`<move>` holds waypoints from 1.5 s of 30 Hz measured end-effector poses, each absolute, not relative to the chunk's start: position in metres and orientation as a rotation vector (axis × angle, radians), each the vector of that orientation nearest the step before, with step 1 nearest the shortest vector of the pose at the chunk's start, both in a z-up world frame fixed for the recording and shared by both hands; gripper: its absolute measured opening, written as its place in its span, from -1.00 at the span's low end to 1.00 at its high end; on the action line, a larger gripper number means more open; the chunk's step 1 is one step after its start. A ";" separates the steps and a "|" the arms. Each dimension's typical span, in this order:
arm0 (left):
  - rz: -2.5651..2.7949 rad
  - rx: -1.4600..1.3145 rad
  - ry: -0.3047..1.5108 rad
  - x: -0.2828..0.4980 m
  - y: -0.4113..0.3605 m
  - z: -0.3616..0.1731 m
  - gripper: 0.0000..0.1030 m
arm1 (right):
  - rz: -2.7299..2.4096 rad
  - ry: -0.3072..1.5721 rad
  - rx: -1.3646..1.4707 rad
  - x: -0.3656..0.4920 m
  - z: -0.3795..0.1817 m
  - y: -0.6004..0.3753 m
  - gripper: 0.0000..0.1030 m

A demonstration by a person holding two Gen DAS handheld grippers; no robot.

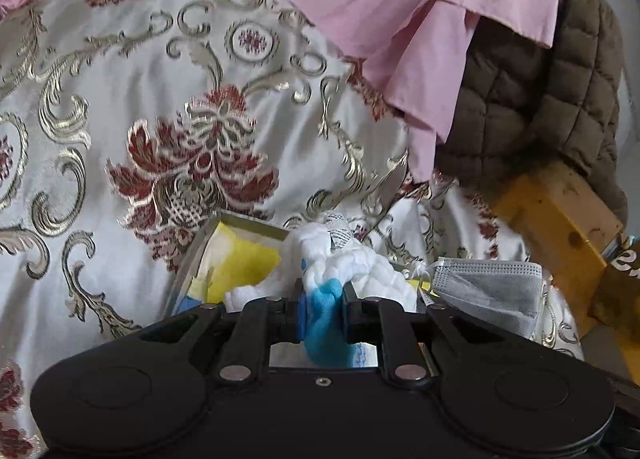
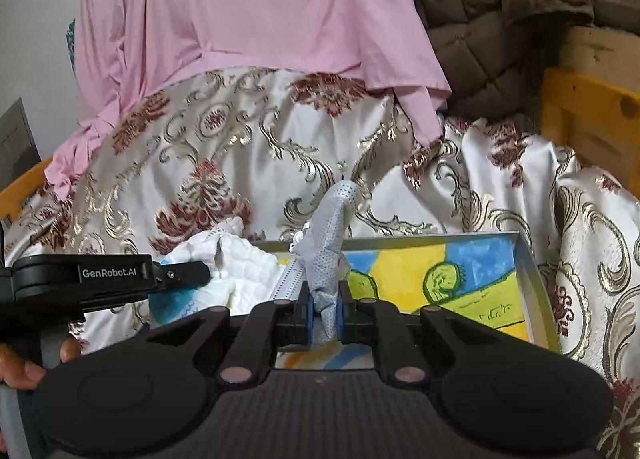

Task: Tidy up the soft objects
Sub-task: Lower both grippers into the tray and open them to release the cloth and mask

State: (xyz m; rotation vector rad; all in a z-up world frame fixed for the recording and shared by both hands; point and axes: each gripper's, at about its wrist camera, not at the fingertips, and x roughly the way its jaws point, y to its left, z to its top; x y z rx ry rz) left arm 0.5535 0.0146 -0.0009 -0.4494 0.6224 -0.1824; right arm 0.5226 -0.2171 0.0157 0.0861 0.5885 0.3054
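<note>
Fingers of left gripper (image 1: 322,305) pinched on puffy white-and-blue quilted cloth (image 1: 352,265); right gripper (image 2: 325,309) clamped on crumpled grey pleated mask (image 2: 330,239), above shallow painted tray (image 2: 532,279).

"GenRobot.AI" is printed on the left gripper (image 2: 202,273) body.

Glossy satin bedspread (image 1: 120,187) with raised metallic brocade. Matt pink cotton sheet (image 2: 240,11), softly creased. Quilted, puffy brown jacket (image 1: 532,107). Fluffy white cloth (image 1: 360,263) with smooth blue patch. Papery, dimpled non-woven mask (image 2: 332,235). Painted yellow wood frame (image 2: 592,119). Shiny box (image 2: 536,283) rim.
</note>
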 end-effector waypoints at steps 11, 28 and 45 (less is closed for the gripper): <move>-0.175 -0.414 0.655 0.560 0.009 -0.010 -0.59 | 0.288 0.625 0.078 0.529 0.007 -0.219 -0.74; -0.167 -0.372 0.591 0.529 0.007 -0.001 0.12 | 0.247 0.534 0.016 0.497 0.019 -0.222 -0.04; -0.190 -0.289 0.384 0.404 0.011 0.068 0.76 | 0.225 0.313 0.006 0.378 0.095 -0.232 0.77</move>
